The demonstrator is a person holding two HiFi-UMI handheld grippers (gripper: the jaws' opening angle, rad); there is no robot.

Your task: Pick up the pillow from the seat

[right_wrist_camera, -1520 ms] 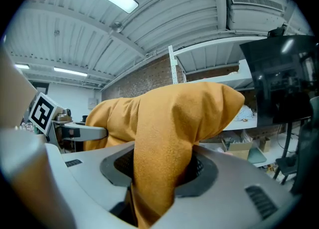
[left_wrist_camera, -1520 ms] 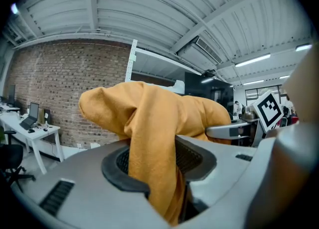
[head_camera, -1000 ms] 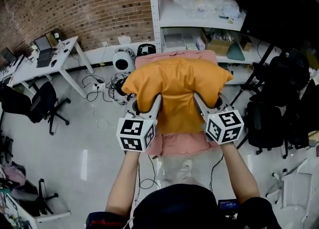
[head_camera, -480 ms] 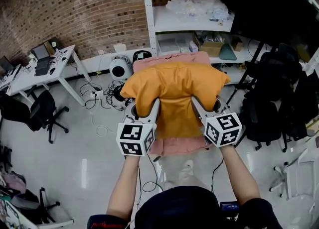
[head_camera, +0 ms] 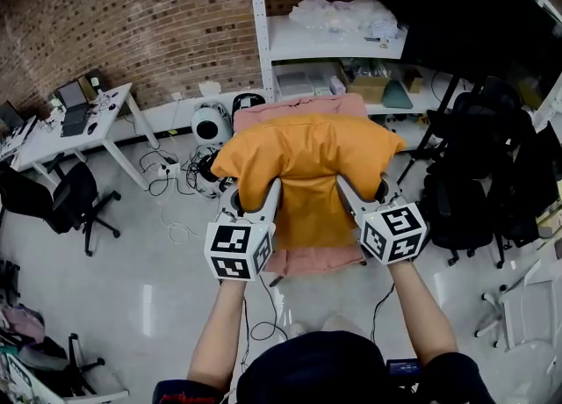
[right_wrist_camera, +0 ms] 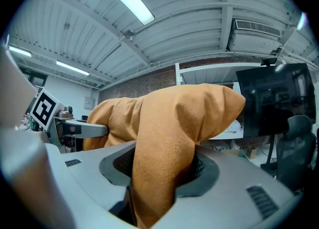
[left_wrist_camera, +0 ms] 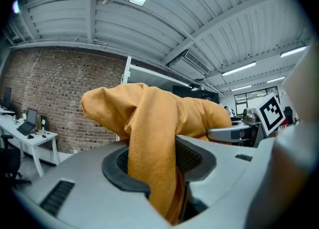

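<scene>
Head view, pillow (head_camera: pixel 309 158) pinched in left tongs (head_camera: pixel 260 204), right tongs (head_camera: pixel 358 198), above seat (head_camera: pixel 318 258)

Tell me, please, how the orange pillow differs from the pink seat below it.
The pillow is orange, the seat pink. The pillow hangs bunched, pinched by the left gripper and the right gripper; the seat lies flat, ungripped. The pillow shows whole, while the seat only peeks out around it. Both look soft and fabric-covered.
</scene>
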